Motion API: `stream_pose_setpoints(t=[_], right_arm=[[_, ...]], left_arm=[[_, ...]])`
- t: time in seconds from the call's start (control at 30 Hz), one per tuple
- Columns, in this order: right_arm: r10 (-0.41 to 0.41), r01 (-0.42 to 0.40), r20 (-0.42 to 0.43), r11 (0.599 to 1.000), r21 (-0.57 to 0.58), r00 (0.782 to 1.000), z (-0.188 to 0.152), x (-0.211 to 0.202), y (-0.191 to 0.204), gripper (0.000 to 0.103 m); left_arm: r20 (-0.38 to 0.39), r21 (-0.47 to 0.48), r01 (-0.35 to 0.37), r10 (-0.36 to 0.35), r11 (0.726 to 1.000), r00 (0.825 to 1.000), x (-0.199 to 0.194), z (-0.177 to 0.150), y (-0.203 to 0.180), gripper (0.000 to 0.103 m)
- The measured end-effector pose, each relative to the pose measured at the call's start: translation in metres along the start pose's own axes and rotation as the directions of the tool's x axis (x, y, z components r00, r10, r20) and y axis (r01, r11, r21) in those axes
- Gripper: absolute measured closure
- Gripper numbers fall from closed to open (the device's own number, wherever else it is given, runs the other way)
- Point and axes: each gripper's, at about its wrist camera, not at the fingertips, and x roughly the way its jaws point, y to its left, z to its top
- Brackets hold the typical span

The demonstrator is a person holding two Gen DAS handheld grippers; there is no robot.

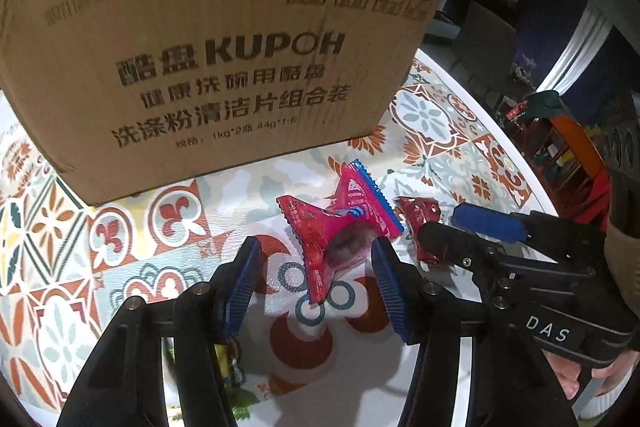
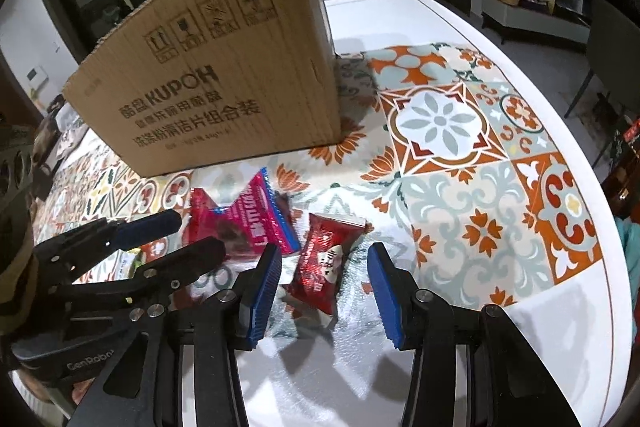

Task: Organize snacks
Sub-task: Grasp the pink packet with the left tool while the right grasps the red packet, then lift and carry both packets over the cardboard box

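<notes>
Left gripper (image 1: pixel 316 277): parted, astride the pink packet (image 1: pixel 340 227), not pinching.
Right gripper (image 2: pixel 324 281): parted over the red packet (image 2: pixel 324 259).
Packets: on the tablecloth (image 2: pixel 460 187), before the carton (image 2: pixel 224 75).
Tip: I'd centre each, then squeeze the middle.

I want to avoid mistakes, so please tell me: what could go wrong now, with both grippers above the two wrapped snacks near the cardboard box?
1. The pink plastic snack packet and the dark red foil snack packet lie very close; one gripper may push the neighbour.
2. The left gripper and the right gripper work side by side and could collide.
3. Both wrappers lie flat on the patterned tablecloth, so open fingers may slip.
</notes>
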Motion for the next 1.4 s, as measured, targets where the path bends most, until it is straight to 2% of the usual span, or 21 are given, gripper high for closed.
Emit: stream_pose_setpoints(t=[0.27, 0.37, 0.43, 0.53, 0.67, 0.87, 1.2, 1.4], right_arm=[[-0.008, 0.008, -0.009, 1.000, 0.007, 1.000, 0.002, 0.008, -0.005, 0.060], [-0.004, 0.004, -0.010, 1.000, 0.005, 1.000, 0.001, 0.009, -0.006, 0.066], [0.007, -0.007, -0.012, 1.000, 0.001, 1.000, 0.001, 0.010, -0.006, 0.075], [0.012, -0.012, -0.007, 1.000, 0.004, 1.000, 0.000, 0.010, -0.006, 0.079], [0.028, -0.028, -0.006, 0.999, 0.026, 1.000, -0.002, 0.009, -0.008, 0.079], [0.027, -0.027, 0.011, 0.999, 0.030, 1.000, -0.002, 0.001, -0.006, 0.079], [0.040, -0.038, 0.072, 0.999, -0.021, 0.997, 0.002, -0.025, 0.011, 0.079], [0.064, -0.059, 0.116, 0.997, -0.045, 0.991, 0.005, -0.045, 0.021, 0.079]], left_arm=[[-0.021, -0.052, 0.030, -0.031, 0.998, 0.999, 0.011, 0.003, 0.004, 0.050], [-0.017, -0.056, 0.033, -0.034, 0.998, 0.999, 0.014, 0.003, -0.002, 0.052], [-0.012, -0.049, 0.033, -0.034, 0.998, 0.999, 0.017, 0.003, -0.008, 0.056], [-0.005, -0.065, 0.046, -0.046, 0.997, 0.999, 0.018, 0.003, -0.009, 0.063], [0.011, -0.090, 0.034, -0.033, 0.995, 0.999, 0.018, 0.001, -0.009, 0.067], [0.047, -0.084, -0.054, 0.058, 0.995, 0.997, 0.007, -0.007, -0.010, 0.068], [0.119, -0.110, -0.072, 0.085, 0.991, 0.989, -0.031, -0.015, -0.002, 0.068], [0.194, -0.116, -0.066, 0.088, 0.991, 0.977, -0.063, -0.016, 0.001, 0.068]])
